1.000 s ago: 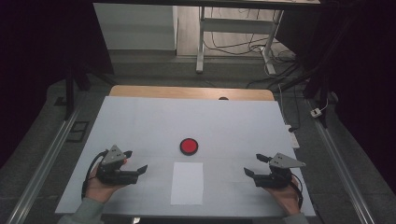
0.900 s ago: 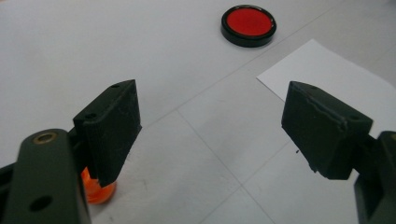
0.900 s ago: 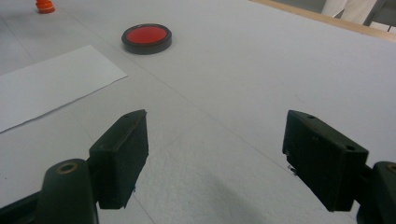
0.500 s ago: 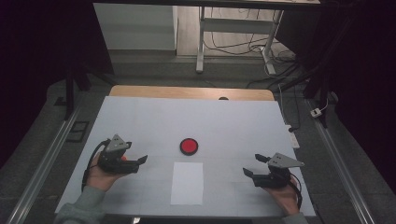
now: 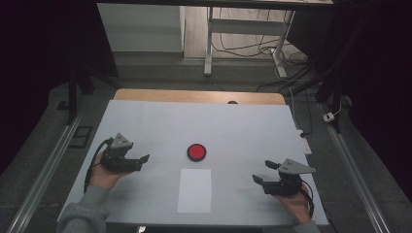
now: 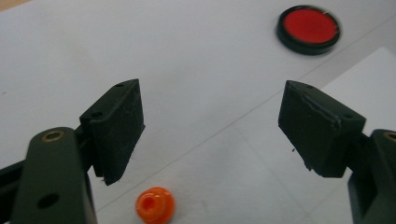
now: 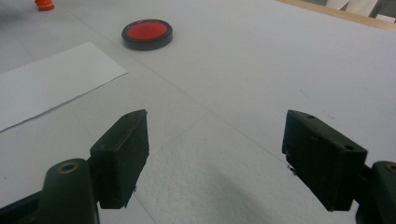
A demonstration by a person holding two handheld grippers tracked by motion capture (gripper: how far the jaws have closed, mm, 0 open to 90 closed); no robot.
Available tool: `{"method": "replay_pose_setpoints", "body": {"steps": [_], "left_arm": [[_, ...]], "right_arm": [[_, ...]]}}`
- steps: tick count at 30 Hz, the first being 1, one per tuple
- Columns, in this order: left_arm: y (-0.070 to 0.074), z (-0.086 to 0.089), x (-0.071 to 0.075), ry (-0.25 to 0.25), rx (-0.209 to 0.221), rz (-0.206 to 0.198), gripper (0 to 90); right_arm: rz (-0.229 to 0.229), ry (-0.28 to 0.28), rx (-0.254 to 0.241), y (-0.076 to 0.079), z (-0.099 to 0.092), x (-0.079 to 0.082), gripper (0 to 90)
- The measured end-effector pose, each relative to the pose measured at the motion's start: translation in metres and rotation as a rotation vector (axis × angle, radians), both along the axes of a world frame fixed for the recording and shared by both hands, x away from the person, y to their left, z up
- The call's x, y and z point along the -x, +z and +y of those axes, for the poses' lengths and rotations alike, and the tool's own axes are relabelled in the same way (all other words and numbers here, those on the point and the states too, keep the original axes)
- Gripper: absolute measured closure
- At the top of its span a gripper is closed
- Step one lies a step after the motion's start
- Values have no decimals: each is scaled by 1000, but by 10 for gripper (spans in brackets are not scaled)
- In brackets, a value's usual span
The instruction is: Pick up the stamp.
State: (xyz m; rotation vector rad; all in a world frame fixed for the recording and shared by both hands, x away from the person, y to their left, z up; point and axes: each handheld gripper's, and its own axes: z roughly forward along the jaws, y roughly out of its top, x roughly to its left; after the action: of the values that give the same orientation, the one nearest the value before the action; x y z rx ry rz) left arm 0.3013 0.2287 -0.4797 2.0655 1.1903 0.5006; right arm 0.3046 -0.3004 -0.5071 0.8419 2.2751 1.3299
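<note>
Both grippers hover, fingers wide, nothing held.
Left gripper [image 5: 141,162], fingers just closing slightly, sits left of red disc [image 5: 197,152]; orange cap [image 6: 155,204] lies below it. Right gripper [image 5: 265,172] right of disc.

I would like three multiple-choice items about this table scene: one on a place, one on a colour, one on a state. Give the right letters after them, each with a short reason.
1. Where does the red disc lie relative to the white paper sheet?
A. On top of the sheet
B. Just beyond the sheet's far edge
C. At the table's left edge

2. What colour is the small cap near the left gripper?
A. Orange
B. Green
C. Blue

3. How does the right gripper stand?
A. Shut on the disc
B. Shut on the sheet
C. Open, holding nothing

Answers:
1 B: the high view shows the disc on the table beyond the sheet.
2 A: the left gripper view shows it orange.
3 C: bare table shows between its jaws.
</note>
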Motion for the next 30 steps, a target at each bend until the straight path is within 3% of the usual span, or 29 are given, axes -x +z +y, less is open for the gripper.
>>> {"method": "replay_pose_setpoints", "body": {"steps": [12, 16, 22, 30], "left_arm": [[-14, 21, 6, 50, 15, 7, 237], [-21, 25, 9, 56, 0, 17, 245], [-32, 31, 9, 69, -27, 39, 287], [-39, 35, 11, 77, -22, 52, 373]], "right_arm": [[2, -11, 17, -1, 1, -1, 226], [5, -13, 12, -2, 1, -1, 226], [7, -13, 24, -3, 1, -2, 227], [7, -22, 18, -2, 0, -2, 227]]}}
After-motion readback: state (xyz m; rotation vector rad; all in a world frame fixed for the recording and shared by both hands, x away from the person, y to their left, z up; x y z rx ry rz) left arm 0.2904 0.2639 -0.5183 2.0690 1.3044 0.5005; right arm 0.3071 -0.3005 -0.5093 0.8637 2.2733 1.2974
